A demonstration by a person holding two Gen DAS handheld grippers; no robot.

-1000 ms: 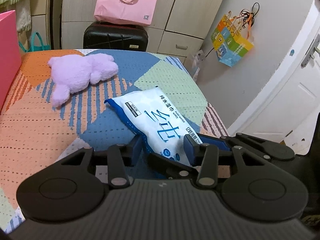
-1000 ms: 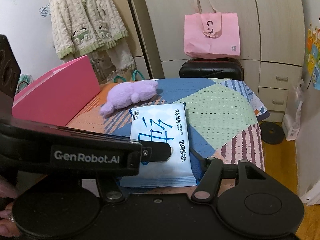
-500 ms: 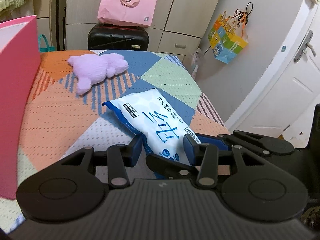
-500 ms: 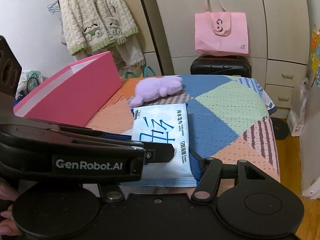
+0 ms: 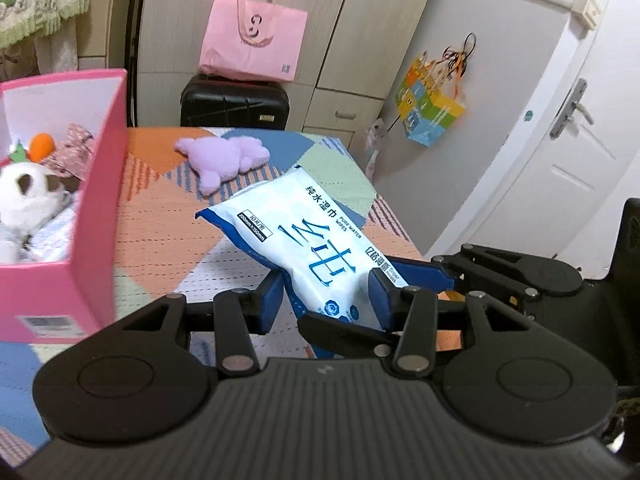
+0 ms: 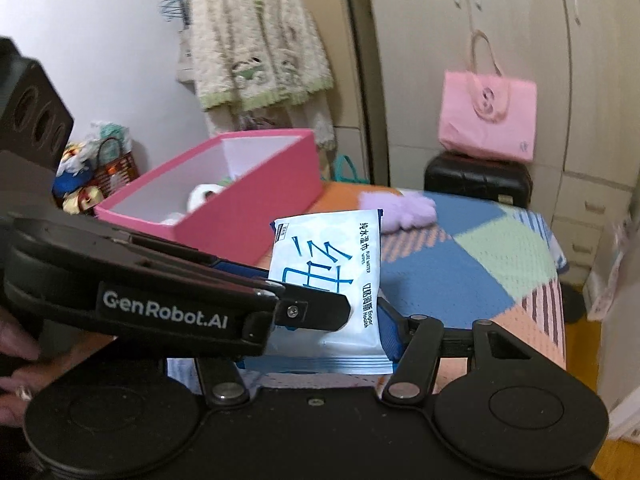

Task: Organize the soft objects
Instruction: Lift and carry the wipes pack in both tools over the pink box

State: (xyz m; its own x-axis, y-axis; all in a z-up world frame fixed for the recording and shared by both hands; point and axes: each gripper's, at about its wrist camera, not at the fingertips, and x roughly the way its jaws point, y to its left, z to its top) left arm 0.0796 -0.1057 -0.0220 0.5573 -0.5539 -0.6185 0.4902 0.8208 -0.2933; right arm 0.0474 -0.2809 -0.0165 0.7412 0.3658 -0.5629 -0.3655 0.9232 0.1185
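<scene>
Biggest change from a second back: the pink box (image 5: 102, 216) is now showing its inside in both views, where before only its outer wall was in frame. The bed (image 5: 160, 216) under its patchwork cover is looking lower and further off too, so the whole rig is coming up and swinging toward the box, which is sitting along the bed's left edge.

Inside the box there's a white and dark plush (image 5: 28, 196) lying at the near end, with an orange bit (image 5: 42, 146) and some patterned fabric (image 5: 76, 150) behind it — that's all I can make out in there.

The wipes pack (image 5: 308, 240) is off the cover now and being carried in the air over the near part of the bed, between the two tools. The left gripper (image 5: 326, 300) is clamping its near end, blue pads pressing in from both sides. The right gripper (image 6: 320, 322) is gripping the same pack from the other side: one blue finger (image 6: 388, 332) is sitting against the pack's edge, the other is hidden behind the left tool's body.

The purple plush (image 5: 224, 156) is lying untouched toward the far edge of the bed, well apart from the box and the pack.
</scene>
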